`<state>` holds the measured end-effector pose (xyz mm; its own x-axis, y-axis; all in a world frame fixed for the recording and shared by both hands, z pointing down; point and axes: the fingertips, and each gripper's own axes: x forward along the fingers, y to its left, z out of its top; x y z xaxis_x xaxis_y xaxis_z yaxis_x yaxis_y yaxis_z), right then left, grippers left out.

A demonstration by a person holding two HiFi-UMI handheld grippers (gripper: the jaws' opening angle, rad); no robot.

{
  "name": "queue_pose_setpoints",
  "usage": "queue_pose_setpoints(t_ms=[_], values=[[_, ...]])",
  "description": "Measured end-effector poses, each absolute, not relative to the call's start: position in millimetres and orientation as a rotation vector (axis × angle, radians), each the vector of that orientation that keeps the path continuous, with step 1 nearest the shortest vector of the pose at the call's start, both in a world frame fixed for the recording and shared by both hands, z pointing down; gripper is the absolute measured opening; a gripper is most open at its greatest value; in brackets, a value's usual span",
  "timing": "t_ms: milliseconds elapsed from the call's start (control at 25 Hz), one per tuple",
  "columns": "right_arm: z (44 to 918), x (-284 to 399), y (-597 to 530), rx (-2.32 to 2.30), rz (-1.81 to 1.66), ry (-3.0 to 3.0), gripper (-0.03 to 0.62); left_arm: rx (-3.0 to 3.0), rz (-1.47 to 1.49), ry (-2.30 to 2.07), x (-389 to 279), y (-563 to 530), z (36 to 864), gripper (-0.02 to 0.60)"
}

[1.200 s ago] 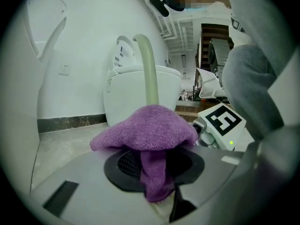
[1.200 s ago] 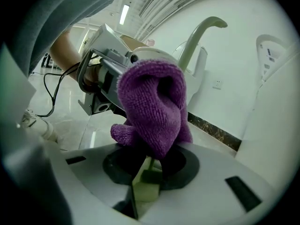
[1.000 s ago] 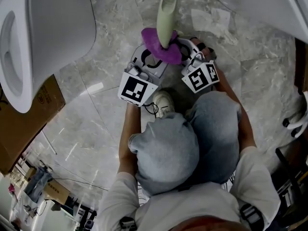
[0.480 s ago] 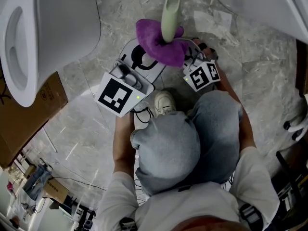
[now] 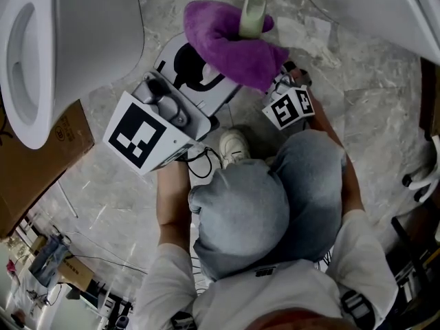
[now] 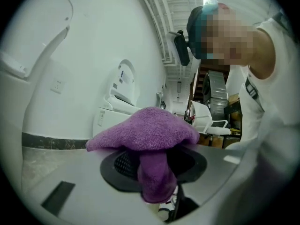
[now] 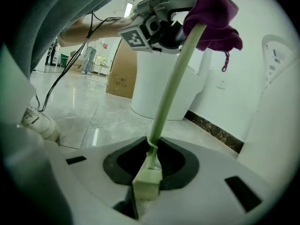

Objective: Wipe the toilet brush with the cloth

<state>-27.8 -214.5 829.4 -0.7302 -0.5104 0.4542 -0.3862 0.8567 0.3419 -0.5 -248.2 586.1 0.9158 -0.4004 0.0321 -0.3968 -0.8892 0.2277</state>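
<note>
While our right gripper [image 7: 151, 161] pinches the toilet brush [image 7: 171, 86] by its lower end above the floor, our left gripper [image 6: 152, 170] has its fingers clamped on the purple cloth [image 6: 145, 130] draped round the handle's top. We should hold the brush rigid, wrap the cloth snugly, and stroke the whole shaft.

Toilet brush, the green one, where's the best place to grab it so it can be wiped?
Probably low on its thin stem, just above the blocky end, coming from the side so the claw squeezes across it. The toilet brush is long and slim, and the right claw grips it there, leaving the upper length free for the purple cloth in the left claw.
</note>
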Motion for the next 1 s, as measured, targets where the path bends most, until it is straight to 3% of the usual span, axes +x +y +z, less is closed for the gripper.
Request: queue_pose_setpoints(t_ms=[360,1000], values=[[837,-29,-213,0.64,-0.306,-2.473,0.066,2.874,-0.112,-0.627,-5,-250,580,0.152],[833,-28,-217,0.659,-0.277,-2.469,0.066,2.901,0.134,-0.731,-12,-227,659,0.106]])
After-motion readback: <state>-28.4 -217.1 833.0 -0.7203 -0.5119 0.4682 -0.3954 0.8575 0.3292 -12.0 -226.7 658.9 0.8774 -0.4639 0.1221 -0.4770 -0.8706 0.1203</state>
